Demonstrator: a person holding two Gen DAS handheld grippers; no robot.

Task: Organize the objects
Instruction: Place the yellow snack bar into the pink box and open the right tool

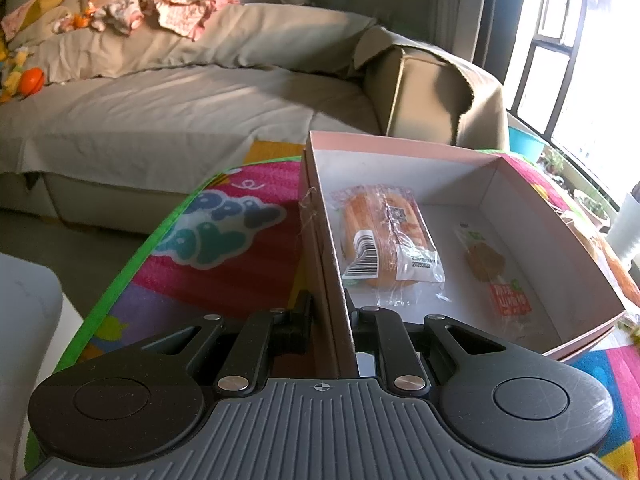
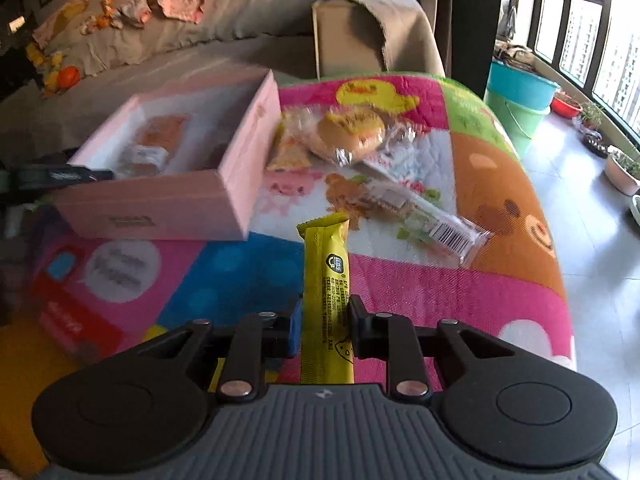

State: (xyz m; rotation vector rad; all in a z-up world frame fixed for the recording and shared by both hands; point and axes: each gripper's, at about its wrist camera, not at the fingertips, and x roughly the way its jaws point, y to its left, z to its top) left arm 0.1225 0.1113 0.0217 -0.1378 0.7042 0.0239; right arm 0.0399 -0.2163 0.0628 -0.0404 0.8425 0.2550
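We clamp the left gripper (image 1: 329, 316) on the near wall of the pink box (image 1: 404, 145), 1 finger outside, 1 inside. In the left wrist view the box fills the 1 to 3 o'clock part of the frame, its lid off and its white floor showing. It holds 2 things: a wrapped orange bread (image 1: 386, 236) with a barcode label, toward the left wall, and a flat brown snack in a clear sleeve (image 1: 490, 268) at its 3 o'clock, apart from it.

Our right gripper (image 2: 325, 330) pinches a yellow snack bar (image 2: 326, 276), which sticks out toward 12 o'clock above the colourful play mat (image 2: 500, 280). From there the box sits at 10 o'clock. On the mat at its right wall lie a wrapped bun (image 2: 350, 130) and a clear packet with a barcode (image 2: 424, 216) (both outside it, blurred).
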